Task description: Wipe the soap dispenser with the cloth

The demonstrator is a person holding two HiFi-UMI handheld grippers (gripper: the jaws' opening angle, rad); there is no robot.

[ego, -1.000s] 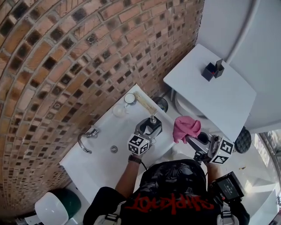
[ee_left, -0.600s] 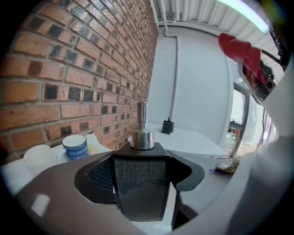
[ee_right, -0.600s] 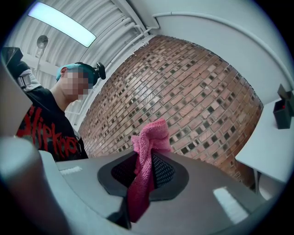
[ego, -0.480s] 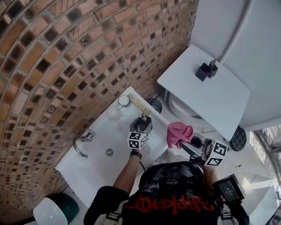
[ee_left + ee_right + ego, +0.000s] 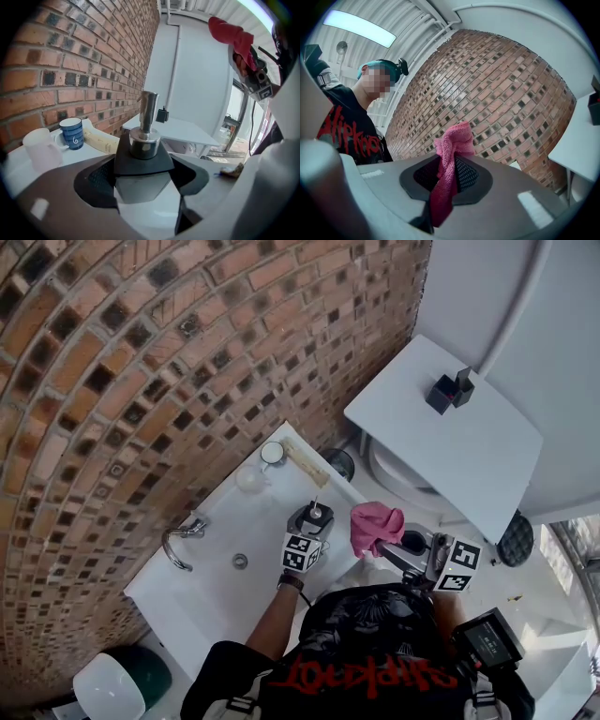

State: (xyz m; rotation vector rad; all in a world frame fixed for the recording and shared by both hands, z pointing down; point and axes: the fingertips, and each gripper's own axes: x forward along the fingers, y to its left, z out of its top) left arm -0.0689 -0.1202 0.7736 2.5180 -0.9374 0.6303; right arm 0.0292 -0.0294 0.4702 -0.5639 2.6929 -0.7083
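The left gripper (image 5: 143,183) is clamped on the soap dispenser (image 5: 142,146), pads squeezing both sides of the body just under its black shoulder, with the chrome pump sticking up. Off to the right, the right gripper (image 5: 446,177) is pinching the pink cloth (image 5: 453,154), which bunches up above the jaws.

What's just changed: the left gripper has brought the dispenser down. A second ago it was held higher; now it's low at the near right edge of the sink top (image 5: 211,592). It can't be made out whether its base is actually touching down. The cloth has also drifted a bit closer to it, but the two are still apart, so no wiping has started. Looks like the person is steadying the dispenser before bringing the cloth across.

Further back nothing has moved: the blue mug (image 5: 71,133) and a pale cup (image 5: 41,150) are at the far corner by the brick wall (image 5: 112,381), with the tap (image 5: 183,538) along the wall edge.
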